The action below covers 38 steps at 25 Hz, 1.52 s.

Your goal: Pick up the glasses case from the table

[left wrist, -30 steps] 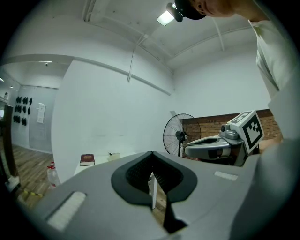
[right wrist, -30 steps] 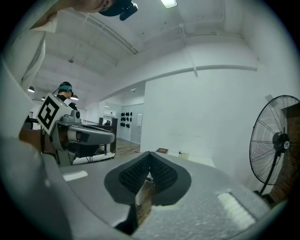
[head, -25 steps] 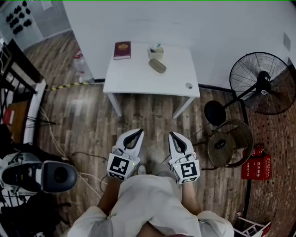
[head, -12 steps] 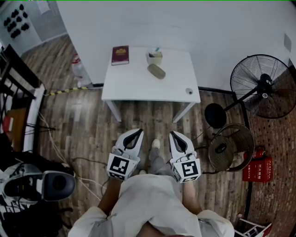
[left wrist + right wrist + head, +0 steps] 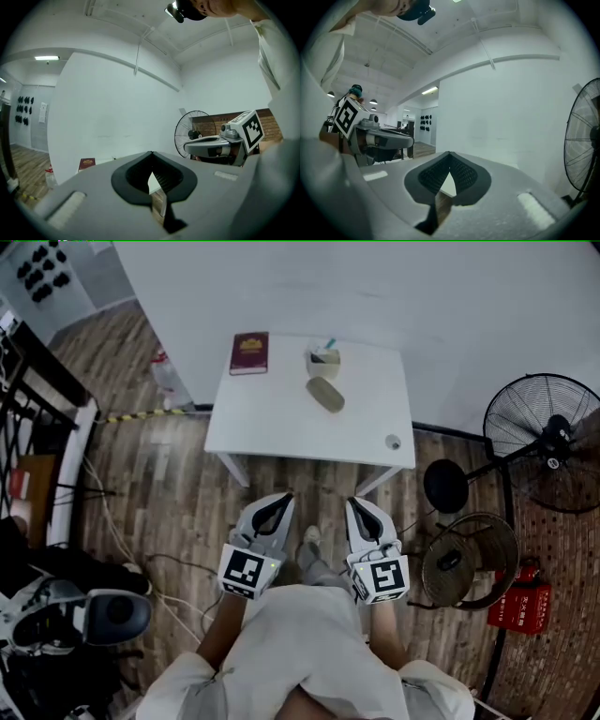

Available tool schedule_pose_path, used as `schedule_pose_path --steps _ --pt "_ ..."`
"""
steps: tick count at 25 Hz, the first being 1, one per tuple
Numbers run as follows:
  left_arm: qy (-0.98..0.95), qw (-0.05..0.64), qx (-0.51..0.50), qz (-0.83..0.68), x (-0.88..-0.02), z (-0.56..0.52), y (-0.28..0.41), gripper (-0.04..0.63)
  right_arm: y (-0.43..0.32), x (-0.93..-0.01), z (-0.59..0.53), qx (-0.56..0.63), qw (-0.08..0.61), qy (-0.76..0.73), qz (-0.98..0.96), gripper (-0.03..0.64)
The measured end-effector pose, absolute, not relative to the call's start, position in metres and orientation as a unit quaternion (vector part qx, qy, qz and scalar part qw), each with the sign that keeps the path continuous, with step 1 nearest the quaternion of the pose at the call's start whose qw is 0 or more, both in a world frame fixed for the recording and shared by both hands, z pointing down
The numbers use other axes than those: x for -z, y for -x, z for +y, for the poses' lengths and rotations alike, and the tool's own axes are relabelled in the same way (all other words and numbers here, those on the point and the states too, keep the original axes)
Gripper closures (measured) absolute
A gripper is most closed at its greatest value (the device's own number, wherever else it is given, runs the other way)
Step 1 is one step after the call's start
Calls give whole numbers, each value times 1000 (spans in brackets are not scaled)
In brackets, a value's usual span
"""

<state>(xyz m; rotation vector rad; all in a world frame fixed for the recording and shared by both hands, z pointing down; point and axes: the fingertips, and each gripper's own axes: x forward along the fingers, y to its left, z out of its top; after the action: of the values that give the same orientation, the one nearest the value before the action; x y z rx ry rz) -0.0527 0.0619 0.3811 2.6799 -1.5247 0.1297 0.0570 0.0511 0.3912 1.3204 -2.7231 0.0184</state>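
- The left tongs [image 5: 283,496] and the right tongs [image 5: 355,502] are held side by side in front of the person's waist, both pointing towards the desk [image 5: 281,423] and lying close to level.
- Their tips hang over the wooden floor [image 5: 178,484], near the desk's front edge but short of it and not touching it.
- Each marker cube sits at the rear of its tongs, just ahead of the forearm that carries it; the forearms run back to the person's body on the side away from the desk.
- Left tongs: the jaws are closed tip to tip, with nothing caught between the pads.
- Right tongs: the jaws are likewise pressed together at the tips and hold nothing.
- The glasses case [image 5: 325,394] lies on the desk, towards its far half and a little right of its middle, set at a slant.
- It is well apart from both tongs.
- A white cup [image 5: 322,360] with a pen in it stands just behind the case, nearer the desk's far edge.
- A dark red book [image 5: 249,352] lies flat at the desk's far left corner.
- A small round thing [image 5: 393,442] sits near the desk's front right corner; what it is cannot be made out.
- A standing fan [image 5: 548,442] is on the floor to the desk's right.
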Motion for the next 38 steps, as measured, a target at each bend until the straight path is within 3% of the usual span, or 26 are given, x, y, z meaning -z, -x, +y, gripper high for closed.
schedule_pose_path --steps 14,38 --pt "-853 36 -62 -517 -381 -71 27 577 -82 -390 -87 -22 56 -406 -912 611" --pt "-857 71 -99 -501 -430 -180 7 577 -95 -437 -183 -63 90 -399 -910 611"
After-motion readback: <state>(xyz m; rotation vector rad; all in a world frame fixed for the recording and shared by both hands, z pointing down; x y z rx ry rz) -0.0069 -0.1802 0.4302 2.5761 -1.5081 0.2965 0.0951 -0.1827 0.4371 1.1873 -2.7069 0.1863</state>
